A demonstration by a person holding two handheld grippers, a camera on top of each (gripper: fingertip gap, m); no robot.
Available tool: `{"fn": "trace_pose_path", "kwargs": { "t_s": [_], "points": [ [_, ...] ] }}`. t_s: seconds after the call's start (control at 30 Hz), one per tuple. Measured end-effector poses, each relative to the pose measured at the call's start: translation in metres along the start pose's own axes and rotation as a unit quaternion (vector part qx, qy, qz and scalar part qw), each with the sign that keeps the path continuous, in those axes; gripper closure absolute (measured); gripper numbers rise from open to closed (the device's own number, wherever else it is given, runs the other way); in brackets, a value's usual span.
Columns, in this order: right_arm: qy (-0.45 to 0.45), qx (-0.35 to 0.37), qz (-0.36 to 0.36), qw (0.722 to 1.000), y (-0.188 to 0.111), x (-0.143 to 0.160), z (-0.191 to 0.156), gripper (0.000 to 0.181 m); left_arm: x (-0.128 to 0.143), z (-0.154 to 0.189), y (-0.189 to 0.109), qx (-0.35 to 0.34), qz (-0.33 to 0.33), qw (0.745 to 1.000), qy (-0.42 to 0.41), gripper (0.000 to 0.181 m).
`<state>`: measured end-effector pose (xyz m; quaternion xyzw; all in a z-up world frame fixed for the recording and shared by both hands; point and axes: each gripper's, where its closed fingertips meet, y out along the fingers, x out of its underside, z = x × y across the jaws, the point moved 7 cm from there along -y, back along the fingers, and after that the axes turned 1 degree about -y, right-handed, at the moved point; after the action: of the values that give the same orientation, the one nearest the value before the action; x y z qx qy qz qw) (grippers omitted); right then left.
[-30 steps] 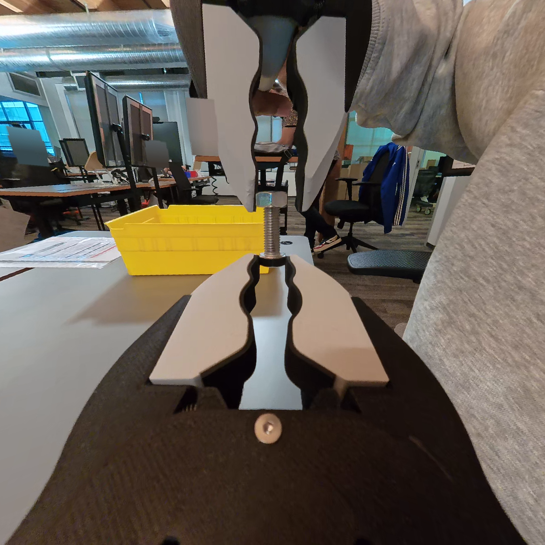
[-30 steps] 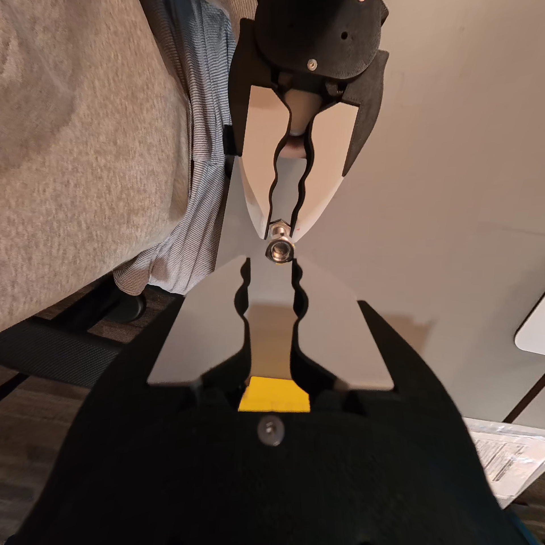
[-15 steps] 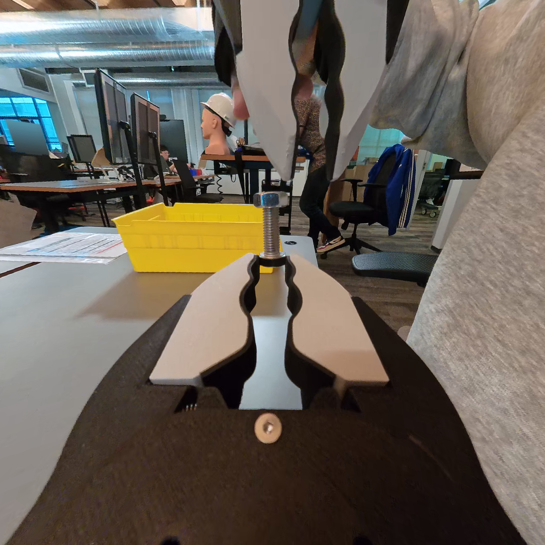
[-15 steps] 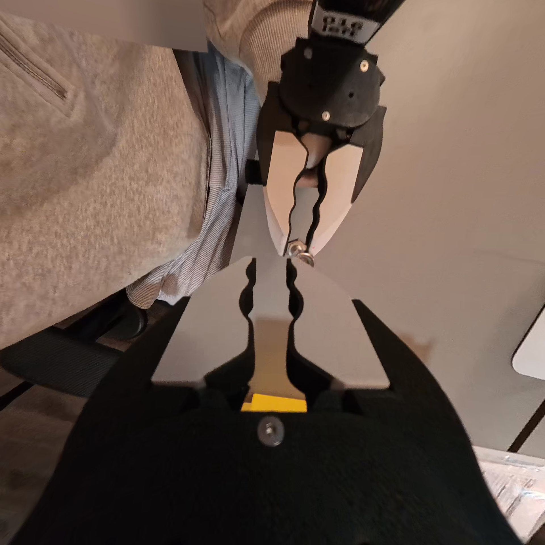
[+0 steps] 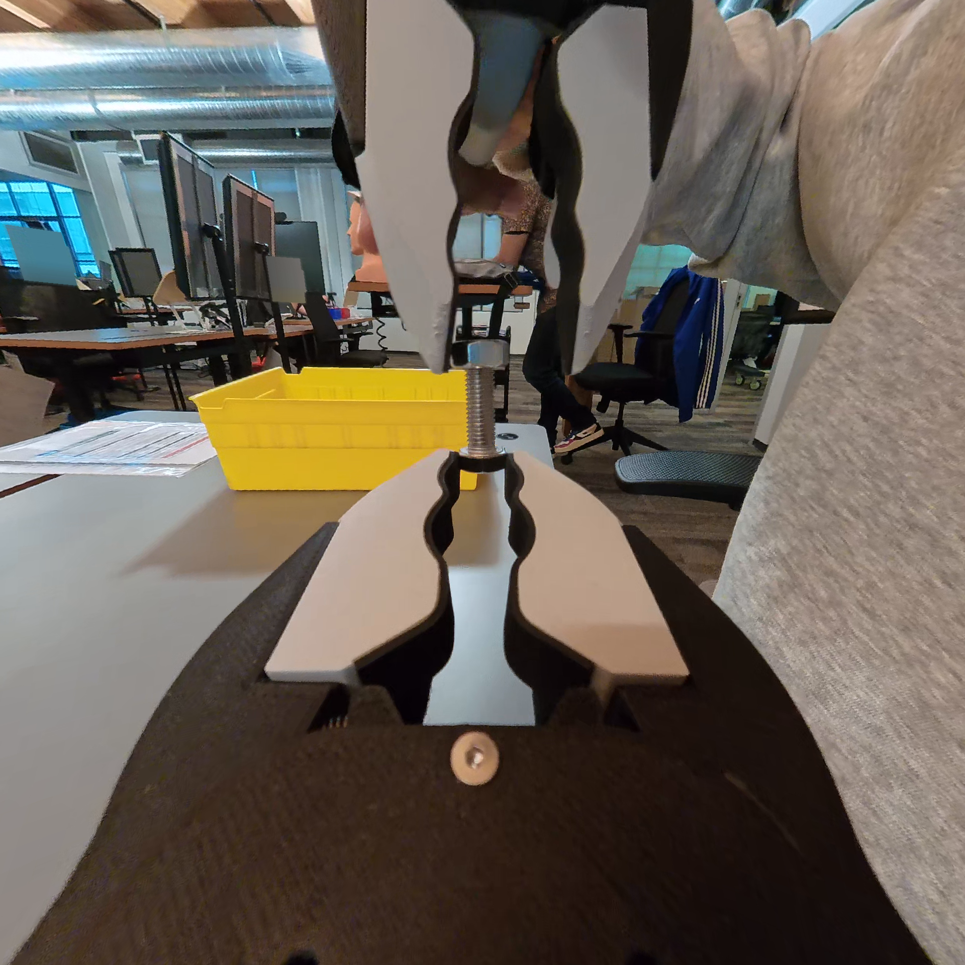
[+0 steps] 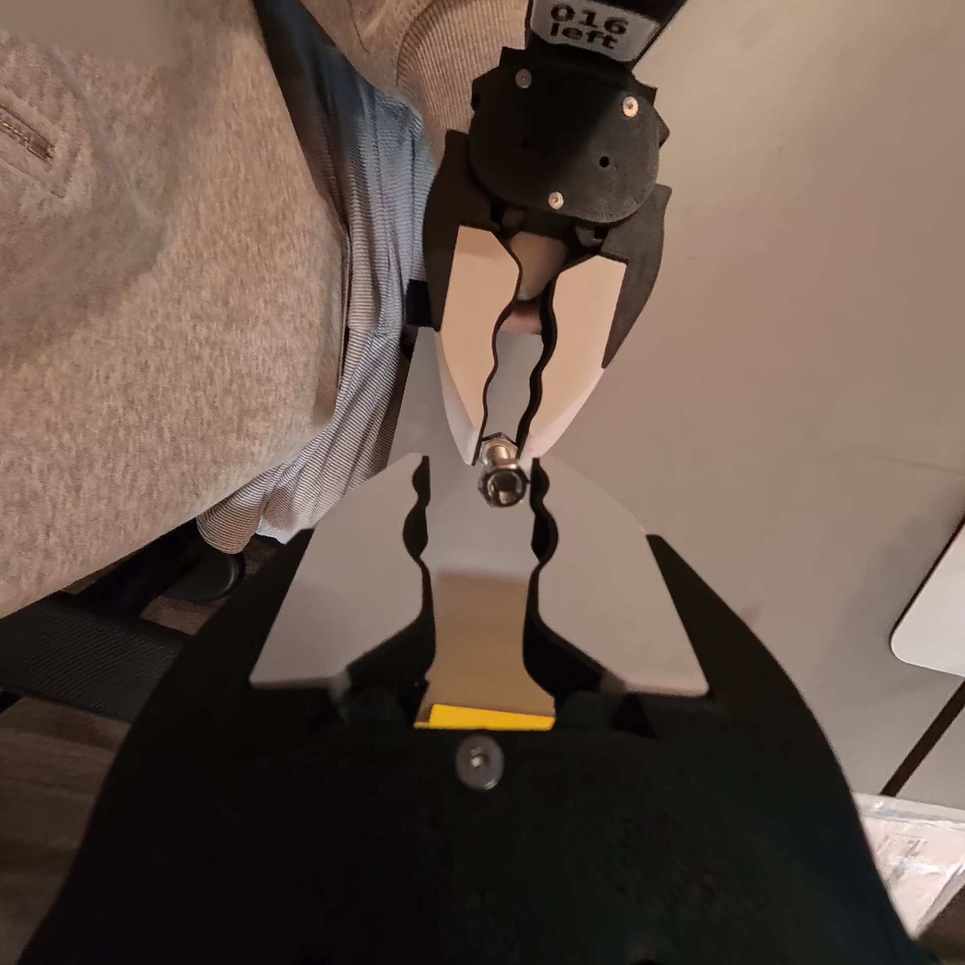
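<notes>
A steel hex-head bolt (image 5: 479, 407) stands upright with a dark nut (image 5: 478, 462) at its lower end. My left gripper (image 5: 478, 465) is shut on that nut, above the grey table (image 5: 104, 600). My right gripper (image 5: 506, 363) hangs down from above, open, with its jaws on either side of the bolt head (image 5: 479, 354); one fingertip (image 5: 438, 344) touches the head. The right wrist view looks straight down: the bolt head (image 6: 504, 485) sits between the tips of my right gripper (image 6: 480, 465), close to one finger, and the left gripper (image 6: 498, 449) grips just below it.
A yellow plastic bin (image 5: 334, 428) stands on the table behind the bolt, with printed sheets (image 5: 104, 449) to its left. A person's grey sleeve (image 5: 835, 470) fills the right side. Office chairs (image 5: 616, 386), desks and monitors stand beyond. A white object (image 6: 934, 616) lies at the table's right edge. Both grippers' tips are close together, under 4 cm apart.
The right gripper lifted off the bolt head, then came back down over it with its jaws wider apart. The left gripper and bolt stayed put.
</notes>
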<state>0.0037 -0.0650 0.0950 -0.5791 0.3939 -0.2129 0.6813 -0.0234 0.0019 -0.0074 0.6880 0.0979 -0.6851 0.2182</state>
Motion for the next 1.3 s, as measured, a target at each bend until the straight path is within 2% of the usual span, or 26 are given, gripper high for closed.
{"fn": "trace_pose_path", "kwargs": {
  "t_s": [0.57,0.87,1.3],
  "points": [
    [0.026,-0.010,-0.028,0.999,0.000,0.013,-0.003,0.148,-0.002,-0.004,-0.002,-0.014,0.011,1.000,-0.018,0.164],
    [0.002,-0.019,-0.008,1.000,0.003,0.000,-0.016,0.150,0.004,-0.005,0.000,-0.025,-0.016,1.000,-0.004,0.164],
    [0.016,0.005,-0.007,1.000,0.002,0.006,-0.001,0.143,0.001,0.000,-0.001,-0.018,-0.004,1.000,0.010,0.164]
  ]
}}
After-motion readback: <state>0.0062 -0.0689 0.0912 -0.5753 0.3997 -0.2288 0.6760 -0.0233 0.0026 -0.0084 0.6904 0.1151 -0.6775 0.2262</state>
